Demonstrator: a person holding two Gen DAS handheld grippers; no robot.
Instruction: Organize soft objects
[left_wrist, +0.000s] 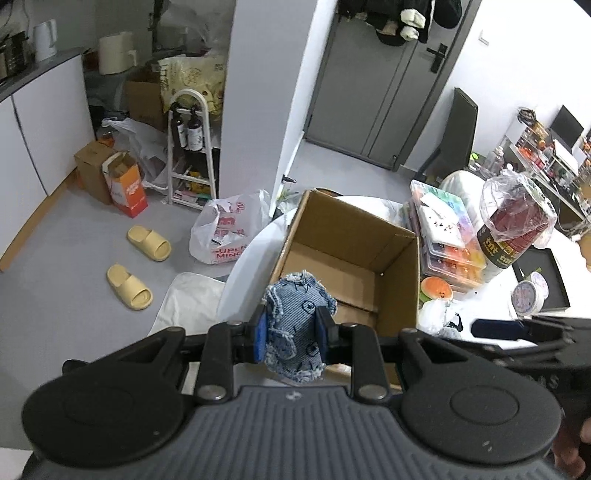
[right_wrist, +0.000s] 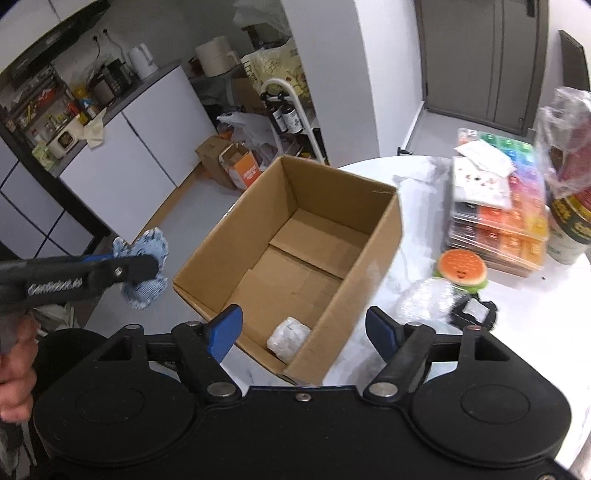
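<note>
My left gripper is shut on a frayed blue denim pouch and holds it in the air at the near left edge of an open cardboard box. In the right wrist view the same pouch hangs left of the box, outside its wall. My right gripper is open and empty over the box's near corner. A white soft bundle lies inside the box. An orange burger plush lies on the white table right of the box; it also shows in the left wrist view.
A stack of colourful plastic cases, a bagged cup stack and a crumpled clear bag sit right of the box. A black tray and a round tub lie further right. Yellow slippers and bags lie on the floor.
</note>
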